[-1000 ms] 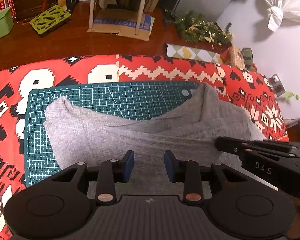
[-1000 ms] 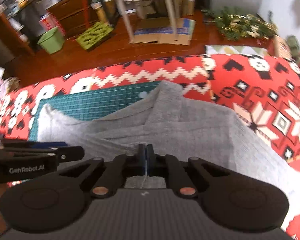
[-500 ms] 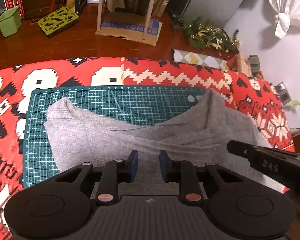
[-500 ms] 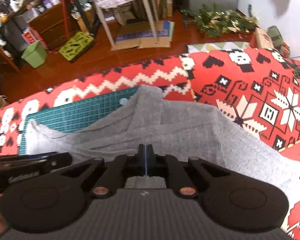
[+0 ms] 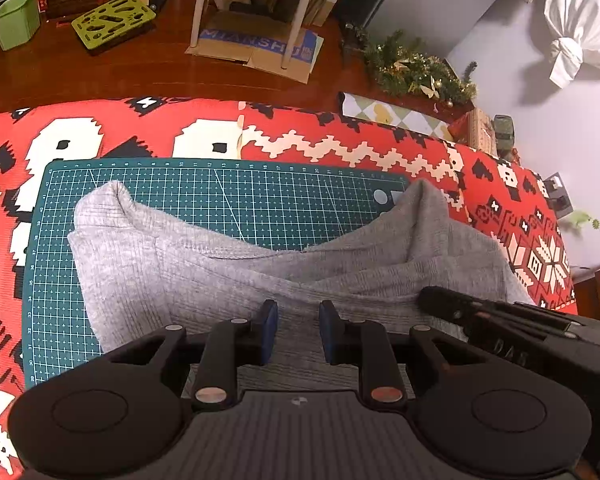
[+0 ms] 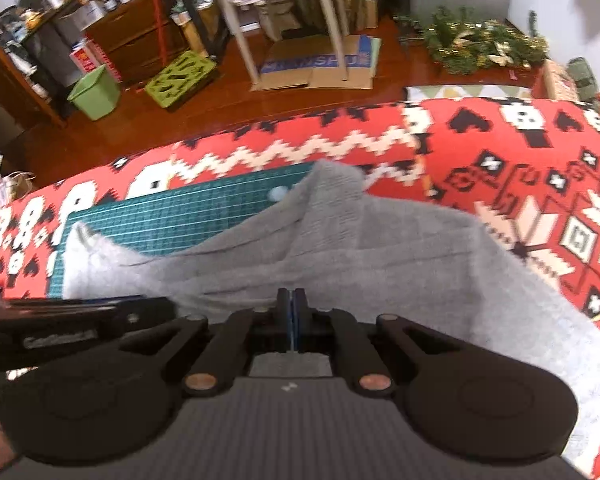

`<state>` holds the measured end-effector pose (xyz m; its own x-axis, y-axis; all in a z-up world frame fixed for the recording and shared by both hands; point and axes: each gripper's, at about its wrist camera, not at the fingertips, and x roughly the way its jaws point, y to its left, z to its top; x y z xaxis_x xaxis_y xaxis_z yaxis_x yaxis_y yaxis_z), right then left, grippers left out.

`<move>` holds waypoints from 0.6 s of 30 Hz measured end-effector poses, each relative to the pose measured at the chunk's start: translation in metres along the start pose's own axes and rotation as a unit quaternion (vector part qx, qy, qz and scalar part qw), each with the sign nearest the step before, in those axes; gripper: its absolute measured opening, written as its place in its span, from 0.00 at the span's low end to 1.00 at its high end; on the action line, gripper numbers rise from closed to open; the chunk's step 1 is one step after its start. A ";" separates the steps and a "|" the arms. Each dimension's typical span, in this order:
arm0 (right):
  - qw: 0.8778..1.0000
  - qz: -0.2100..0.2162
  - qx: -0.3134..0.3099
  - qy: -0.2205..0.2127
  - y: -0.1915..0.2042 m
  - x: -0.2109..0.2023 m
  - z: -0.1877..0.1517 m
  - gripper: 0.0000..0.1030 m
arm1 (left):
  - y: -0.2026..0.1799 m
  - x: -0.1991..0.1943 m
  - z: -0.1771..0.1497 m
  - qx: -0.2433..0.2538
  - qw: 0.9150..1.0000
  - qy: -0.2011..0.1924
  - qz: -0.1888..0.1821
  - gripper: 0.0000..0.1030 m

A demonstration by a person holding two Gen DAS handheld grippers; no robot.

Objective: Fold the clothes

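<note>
Grey garment is lying long-axis left-to-right across mat. Right claw is pinching its near edge; left claw is hovering spread.

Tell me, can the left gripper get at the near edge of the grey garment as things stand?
Probably yes: the left gripper is open just above the grey garment, nothing lying between.

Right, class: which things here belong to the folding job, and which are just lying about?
Belongs to the job:
- grey knit garment
- green cutting mat
- left gripper, open
- right gripper, shut on the garment

Just lying about:
- green bin
- flattened cardboard
- tinsel garland
</note>
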<state>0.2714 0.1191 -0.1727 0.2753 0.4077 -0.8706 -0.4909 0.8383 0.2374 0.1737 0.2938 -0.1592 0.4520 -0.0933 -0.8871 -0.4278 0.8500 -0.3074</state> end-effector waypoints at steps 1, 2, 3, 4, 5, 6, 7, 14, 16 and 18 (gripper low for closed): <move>1.000 0.006 0.002 -0.001 -0.003 -0.002 0.001 0.01 | 0.000 -0.001 0.000 -0.001 1.000 0.000 -0.004 0.21; 1.000 0.014 -0.001 -0.003 -0.002 -0.005 0.002 0.01 | -0.001 -0.002 0.001 -0.003 1.000 -0.001 -0.012 0.21; 1.000 0.024 -0.009 -0.005 0.002 -0.007 0.003 0.01 | -0.001 -0.003 0.001 -0.004 1.000 -0.002 -0.020 0.21; 0.999 0.035 -0.018 -0.007 0.006 -0.009 0.003 0.02 | -0.002 -0.003 0.002 -0.005 1.000 -0.002 -0.027 0.21; 0.999 0.045 -0.026 -0.008 0.010 -0.010 0.004 0.02 | -0.003 -0.003 0.003 -0.005 1.000 -0.003 -0.031 0.21; 0.998 0.053 -0.032 -0.004 0.016 -0.008 0.004 0.02 | -0.004 -0.002 0.004 -0.005 1.000 -0.002 -0.030 0.21; 0.998 0.059 -0.035 0.002 0.021 -0.004 0.003 0.02 | -0.004 -0.001 0.005 -0.004 1.000 0.000 -0.027 0.17; 0.998 0.047 -0.032 0.014 0.019 0.015 0.000 0.00 | 0.004 0.008 0.007 -0.011 1.000 0.011 -0.025 0.12; 0.999 0.038 -0.030 0.011 0.012 0.013 0.002 0.00 | 0.003 0.009 0.008 -0.012 1.000 0.009 -0.027 0.12; 0.999 0.030 -0.027 0.010 0.005 0.011 0.003 0.00 | 0.003 0.010 0.008 -0.012 0.999 0.008 -0.029 0.12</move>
<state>0.2742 0.1291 -0.1800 0.2287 0.4486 -0.8640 -0.5492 0.7922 0.2660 0.1835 0.2995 -0.1657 0.4648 -0.1504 -0.8726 -0.4197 0.8303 -0.3667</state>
